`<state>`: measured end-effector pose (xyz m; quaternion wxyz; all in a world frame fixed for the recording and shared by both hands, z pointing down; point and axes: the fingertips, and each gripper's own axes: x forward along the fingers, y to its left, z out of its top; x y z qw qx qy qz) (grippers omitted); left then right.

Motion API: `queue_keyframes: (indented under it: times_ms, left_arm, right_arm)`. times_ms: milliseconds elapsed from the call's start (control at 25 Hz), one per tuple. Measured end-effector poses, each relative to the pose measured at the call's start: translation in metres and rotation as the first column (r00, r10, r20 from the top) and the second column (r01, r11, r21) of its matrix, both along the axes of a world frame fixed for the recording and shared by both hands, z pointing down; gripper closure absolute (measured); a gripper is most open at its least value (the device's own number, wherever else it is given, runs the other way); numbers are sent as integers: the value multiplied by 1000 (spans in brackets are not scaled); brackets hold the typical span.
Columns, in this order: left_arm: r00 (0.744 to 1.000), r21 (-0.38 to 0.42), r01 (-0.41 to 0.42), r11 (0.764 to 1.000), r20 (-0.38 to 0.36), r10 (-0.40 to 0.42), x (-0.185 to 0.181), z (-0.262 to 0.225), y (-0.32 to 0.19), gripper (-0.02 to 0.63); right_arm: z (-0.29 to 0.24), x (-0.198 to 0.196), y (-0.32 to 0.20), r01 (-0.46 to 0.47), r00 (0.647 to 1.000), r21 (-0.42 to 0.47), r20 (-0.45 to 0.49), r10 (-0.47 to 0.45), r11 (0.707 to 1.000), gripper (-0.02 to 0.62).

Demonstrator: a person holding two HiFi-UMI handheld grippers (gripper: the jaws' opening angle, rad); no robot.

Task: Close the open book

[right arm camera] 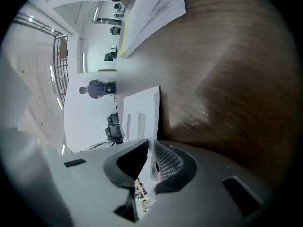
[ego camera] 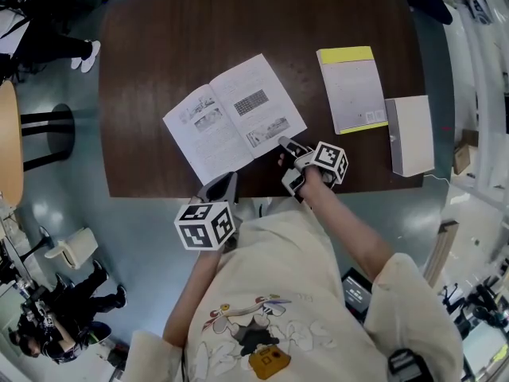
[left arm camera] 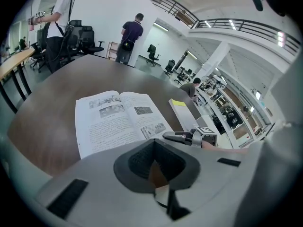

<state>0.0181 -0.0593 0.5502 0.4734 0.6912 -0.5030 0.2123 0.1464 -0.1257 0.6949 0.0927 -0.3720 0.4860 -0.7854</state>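
Note:
An open book (ego camera: 235, 118) lies flat on the dark wooden table (ego camera: 151, 62), both printed pages facing up. My right gripper (ego camera: 284, 143) sits at the lower right corner of the book's right page. In the right gripper view that page (right arm camera: 139, 112) runs up between the jaws of the right gripper (right arm camera: 150, 162), which pinch its edge. My left gripper (ego camera: 223, 184) hovers at the table's front edge just below the book, jaws together and holding nothing. The left gripper view looks over the left gripper (left arm camera: 154, 167) at the book (left arm camera: 118, 117) and the right gripper (left arm camera: 176, 136) beside it.
A notebook with a yellow top band (ego camera: 351, 90) and a white closed book (ego camera: 411, 134) lie to the right on the table. A black stool (ego camera: 48, 130) stands left of the table. People stand at desks beyond the far edge (left arm camera: 130, 37).

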Motion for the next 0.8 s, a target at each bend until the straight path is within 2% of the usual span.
queue_keyframes:
  times_ms: [120,320,520,800]
  left_arm:
    - [1000,4,3,1000,1,-3,1,0,3,600]
    - [1000,6,12,1000,-4,-12,2,3,4,600]
    - [1000,17,21,1000,-12,-20,5,2,5,600]
    - [999,26,43,999,-23,-43,5,4,5,600]
  right_arm:
    - [-1,1,-4,0,1000,24,1,0,1000,552]
    - [-17,-3,-11,85,995,132,-63,-78,988,568]
    - [-29,-5,-12,136,988,182,-101,-119,974,569]
    - [-45,-14,-11,227,970,261,-152,-192,938,572]
